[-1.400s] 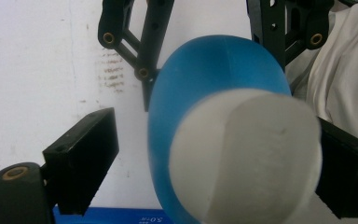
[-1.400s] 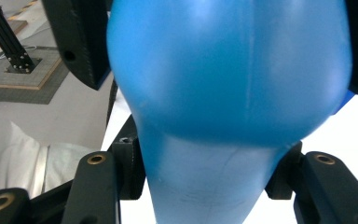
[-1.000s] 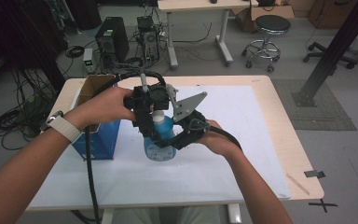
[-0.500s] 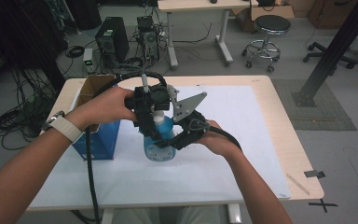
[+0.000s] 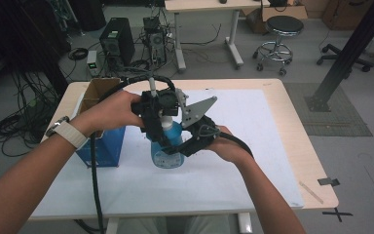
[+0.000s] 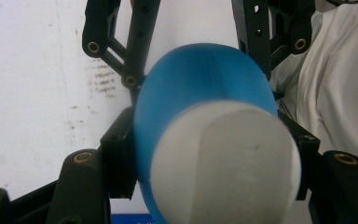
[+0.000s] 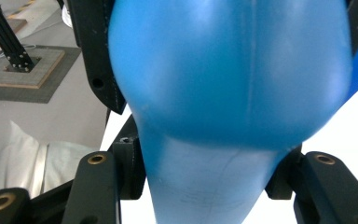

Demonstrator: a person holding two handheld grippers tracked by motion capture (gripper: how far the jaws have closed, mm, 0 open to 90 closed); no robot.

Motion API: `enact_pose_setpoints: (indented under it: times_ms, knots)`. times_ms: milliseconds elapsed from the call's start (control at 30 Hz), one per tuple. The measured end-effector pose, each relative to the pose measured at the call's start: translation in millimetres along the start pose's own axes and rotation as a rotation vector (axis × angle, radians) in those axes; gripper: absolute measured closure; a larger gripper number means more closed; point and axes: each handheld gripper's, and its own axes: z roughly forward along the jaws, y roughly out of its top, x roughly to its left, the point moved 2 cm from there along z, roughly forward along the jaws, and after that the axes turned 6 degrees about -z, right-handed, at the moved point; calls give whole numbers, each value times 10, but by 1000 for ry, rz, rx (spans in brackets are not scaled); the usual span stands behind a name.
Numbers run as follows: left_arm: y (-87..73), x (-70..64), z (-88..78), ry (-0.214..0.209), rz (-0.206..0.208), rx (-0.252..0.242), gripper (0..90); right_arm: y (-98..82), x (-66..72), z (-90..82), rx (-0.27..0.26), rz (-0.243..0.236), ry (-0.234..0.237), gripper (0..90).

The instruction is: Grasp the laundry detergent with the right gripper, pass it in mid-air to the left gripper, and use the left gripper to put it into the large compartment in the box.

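Left gripper (image 5: pixel 159 127), its jaws just closed, clamps the white cap (image 6: pixel 226 161) atop the upright blue bottle (image 5: pixel 168 146); right gripper (image 5: pixel 185 145) holds the bottle's body from the side above the tabletop (image 5: pixel 253 161), beside a blue box (image 5: pixel 102 146).

The left gripper (image 6: pixel 214 154) is pressing its two black jaws against the sides of a blue bottle (image 6: pixel 200 88) just under its white cap (image 6: pixel 226 163), having just closed on it. Beyond, another black gripper (image 6: pixel 193 46) is reaching up over the white tabletop (image 6: pixel 37 84).
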Motion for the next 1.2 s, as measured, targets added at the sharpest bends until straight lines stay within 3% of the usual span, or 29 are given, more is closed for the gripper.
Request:
enact_pose_setpoints:
  times_ms: [367,533,600,667,700,733,767,867,967,1067,1100,1200]
  knots:
    - [12,-14,-2,5,3,1,382,1,9,-14,3,-12,-3,450]
    - [13,-22,-7,-4,-17,2,382,-8,14,-23,-3,1,9,431]
    - [2,-20,-7,4,-28,8,382,-32,-3,-46,4,36,27,271]
    - [-15,-21,-20,14,-42,8,382,-108,-27,-138,46,93,28,176]
    - [-24,-19,-32,18,-49,5,382,-108,-27,-138,46,93,28,176]
    - [-35,-16,-47,18,-63,2,382,-146,-34,-244,54,115,2,118]
    - [-45,-7,-60,20,-69,-4,382,-146,-34,-244,54,115,2,118]
    - [-72,12,-107,33,-95,10,381,-209,-75,-433,117,150,-71,68]
    - [-92,25,-168,53,-136,4,381,-249,-105,-634,141,190,-129,14]
    - [-119,59,-295,84,-197,1,381,-311,-141,-869,188,228,-165,21]
    - [-119,59,-295,84,-197,1,381,-311,-141,-869,188,228,-165,21]
    - [-134,102,-399,113,-266,-8,381,-376,-170,-1002,251,252,-186,21]
